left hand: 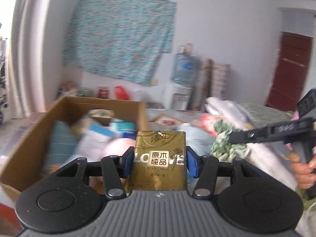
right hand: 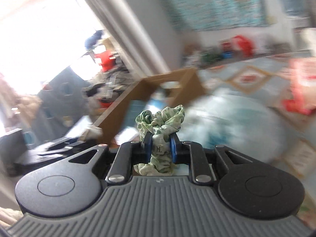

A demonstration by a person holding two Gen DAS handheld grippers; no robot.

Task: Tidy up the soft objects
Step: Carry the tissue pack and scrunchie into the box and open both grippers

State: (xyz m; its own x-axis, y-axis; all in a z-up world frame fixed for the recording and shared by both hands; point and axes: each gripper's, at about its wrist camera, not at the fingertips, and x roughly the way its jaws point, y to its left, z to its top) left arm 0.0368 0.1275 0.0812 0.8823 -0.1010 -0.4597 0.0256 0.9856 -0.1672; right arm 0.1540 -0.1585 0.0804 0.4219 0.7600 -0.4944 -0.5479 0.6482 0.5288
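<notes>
Fingers on both grippers are clamped: the left gripper pinches a gold tissue pack by its sides, about half open, and the right gripper is squeezed nearly shut on a scrunched green-and-white cloth. Guessing both get carried off the bed toward the cardboard box, already holding soft stuff. Motion blur smears the box contents, so can't name them. The pack's bottom is hidden behind the gripper body.

The cardboard box is open on top but crowded with packets; its brown walls and a pale blue bundle beside it block the sides
</notes>
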